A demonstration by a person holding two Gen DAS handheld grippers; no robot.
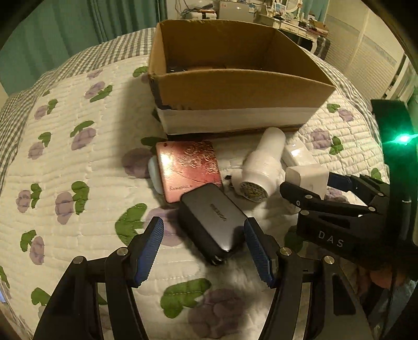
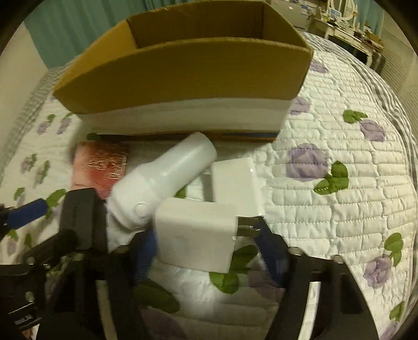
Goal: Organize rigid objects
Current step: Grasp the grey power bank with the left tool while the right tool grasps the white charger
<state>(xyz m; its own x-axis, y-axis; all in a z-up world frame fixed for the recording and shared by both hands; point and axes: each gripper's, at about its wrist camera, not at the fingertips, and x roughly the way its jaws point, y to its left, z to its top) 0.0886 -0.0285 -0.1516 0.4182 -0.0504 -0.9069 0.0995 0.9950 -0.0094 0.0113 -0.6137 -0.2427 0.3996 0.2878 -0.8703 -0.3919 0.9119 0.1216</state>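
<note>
My left gripper (image 1: pixel 203 251) is open, its blue pads either side of the near end of a dark grey power bank (image 1: pixel 213 223) lying on the quilt. My right gripper (image 2: pixel 206 245) is shut on a white plug charger (image 2: pixel 196 232), its prongs pointing right; it also shows in the left wrist view (image 1: pixel 307 180). A white bottle (image 1: pixel 261 167) lies on its side, also in the right wrist view (image 2: pixel 162 183). A pink embossed case (image 1: pixel 189 167) lies left of the bottle. A second white charger (image 2: pixel 235 185) lies behind the held one. An open cardboard box (image 1: pixel 235 83) stands behind them all.
Everything sits on a white quilted bedspread (image 1: pixel 65 170) with purple flowers. The box (image 2: pixel 183 75) holds some dark items, barely visible. A green curtain (image 1: pixel 52 39) hangs at the back left and a cluttered dresser (image 1: pixel 300 23) stands at the back right.
</note>
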